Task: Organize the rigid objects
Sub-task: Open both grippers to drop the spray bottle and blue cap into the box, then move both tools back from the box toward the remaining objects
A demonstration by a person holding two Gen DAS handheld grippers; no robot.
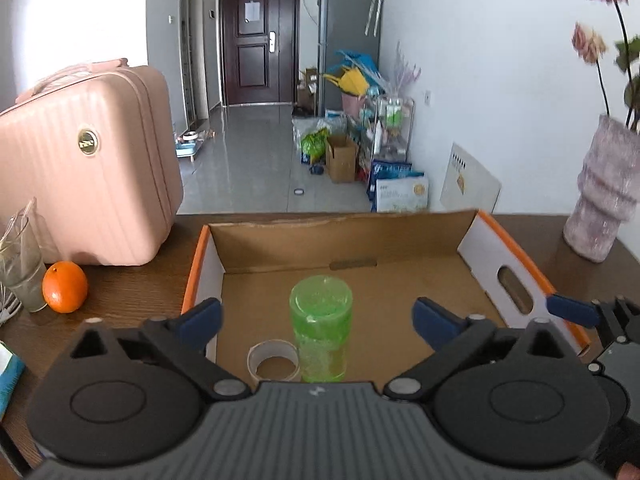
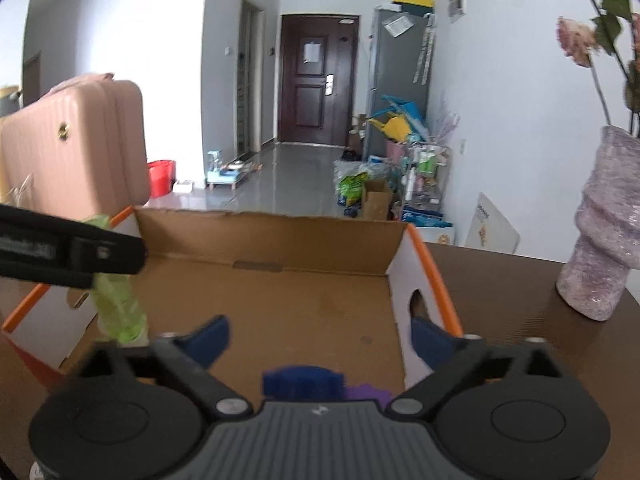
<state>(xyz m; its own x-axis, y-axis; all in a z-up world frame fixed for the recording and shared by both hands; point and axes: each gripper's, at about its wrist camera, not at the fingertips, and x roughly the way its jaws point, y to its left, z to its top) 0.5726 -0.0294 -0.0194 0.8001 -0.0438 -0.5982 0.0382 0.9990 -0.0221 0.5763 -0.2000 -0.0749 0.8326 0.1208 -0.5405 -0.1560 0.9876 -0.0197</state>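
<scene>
A green translucent bottle (image 1: 320,332) stands upright on the floor of an orange-edged cardboard box (image 1: 340,236). A clear tape roll (image 1: 273,362) lies against its left side. My left gripper (image 1: 318,316) is open, with its blue pads wide on either side of the bottle and touching nothing. In the right wrist view my right gripper (image 2: 320,338) is open over the box (image 2: 280,236). Under it lie a blue object (image 2: 302,382) and something purple (image 2: 366,394), both partly hidden by the gripper's body. The bottle (image 2: 120,312) shows at the left, behind a black finger (image 2: 100,254) of the left gripper.
The box sits on a dark wooden table (image 1: 132,292). To its left are a pink suitcase (image 1: 88,168), an orange (image 1: 65,287) and a glass (image 1: 22,264). At the right stands a pale ribbed vase (image 1: 604,196) with flowers. The floor beyond drops away to a hallway.
</scene>
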